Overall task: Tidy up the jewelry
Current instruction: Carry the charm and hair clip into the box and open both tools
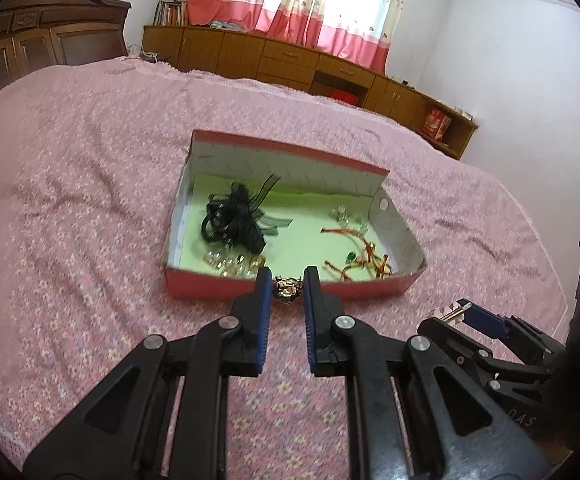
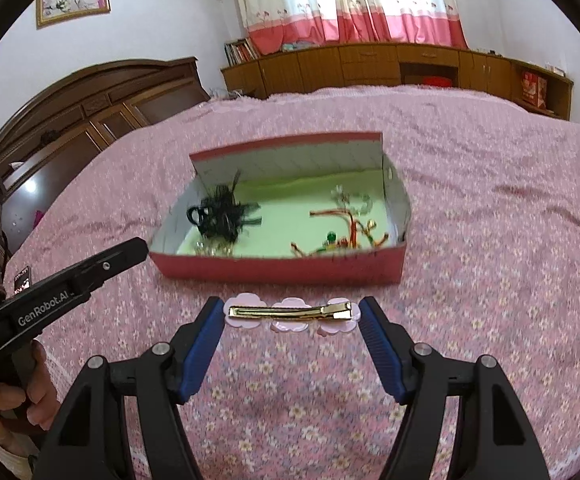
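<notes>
2 grippers before red box [image 2: 278,270] on bedspread [image 2: 489,208]

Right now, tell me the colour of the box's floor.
Pale green floor, inside a red box; clearest from the right wrist.

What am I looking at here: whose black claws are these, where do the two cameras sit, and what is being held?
No robot: a person holds a two-finger gripper in each hand, with a fisheye camera on each looking along its fingers. The left gripper pinches a small gold ring. The right gripper holds a pink hair clip by its ends. Both are above a pink bedspread. Ahead lies an open red box holding a black hair bow and red cords.
</notes>
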